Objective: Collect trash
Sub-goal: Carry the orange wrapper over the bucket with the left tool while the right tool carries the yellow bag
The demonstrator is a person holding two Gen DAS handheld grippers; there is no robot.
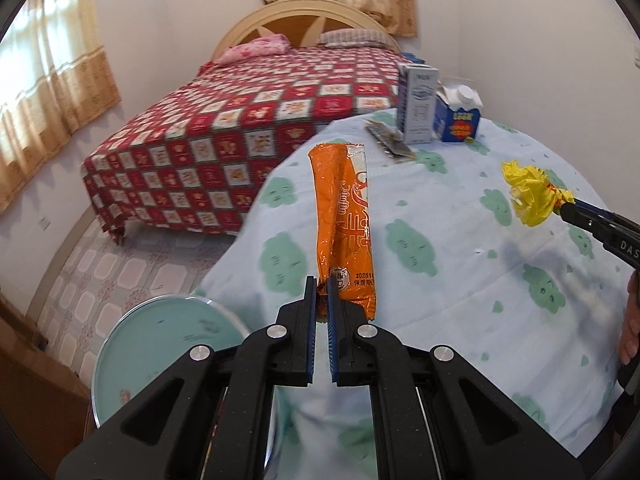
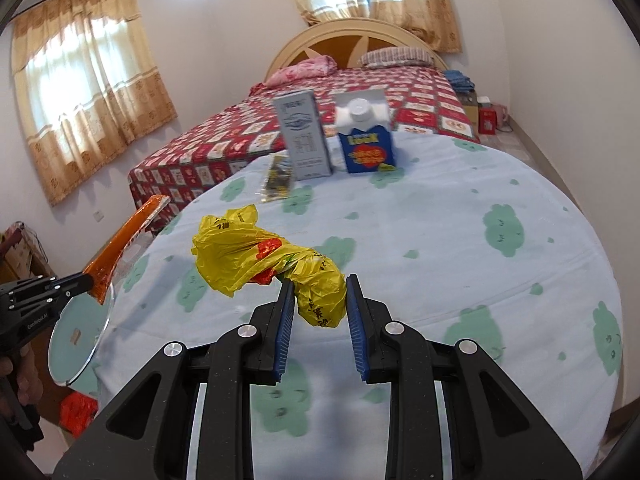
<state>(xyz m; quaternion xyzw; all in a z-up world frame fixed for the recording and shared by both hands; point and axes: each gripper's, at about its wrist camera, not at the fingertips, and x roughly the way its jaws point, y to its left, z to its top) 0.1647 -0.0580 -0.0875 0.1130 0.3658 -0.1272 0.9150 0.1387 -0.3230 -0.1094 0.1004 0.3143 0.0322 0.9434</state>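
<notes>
Left gripper (image 1: 323, 280): squeezed tight on the bottom end of the orange wrapper (image 1: 344, 216), holding it up over the left edge of the table (image 1: 460, 264).
Right gripper (image 2: 319, 284): pinching the crumpled yellow bag (image 2: 264, 260), lifted above the tablecloth.
Far edge of the table: a grey carton (image 2: 304, 140) and a blue carton (image 2: 366, 140) stand side by side.
Beside the grey carton: a small dark wrapper (image 2: 278, 178) lies flat.
Behind the table: a bed (image 1: 224, 120) with a red checked cover.

A bed (image 1: 224, 120) with red checked cover occupied the upper centre; curtained windows (image 1: 48, 92) stood upper left; pink pillow (image 1: 256, 48) lay at the headboard (image 1: 304, 20).
</notes>
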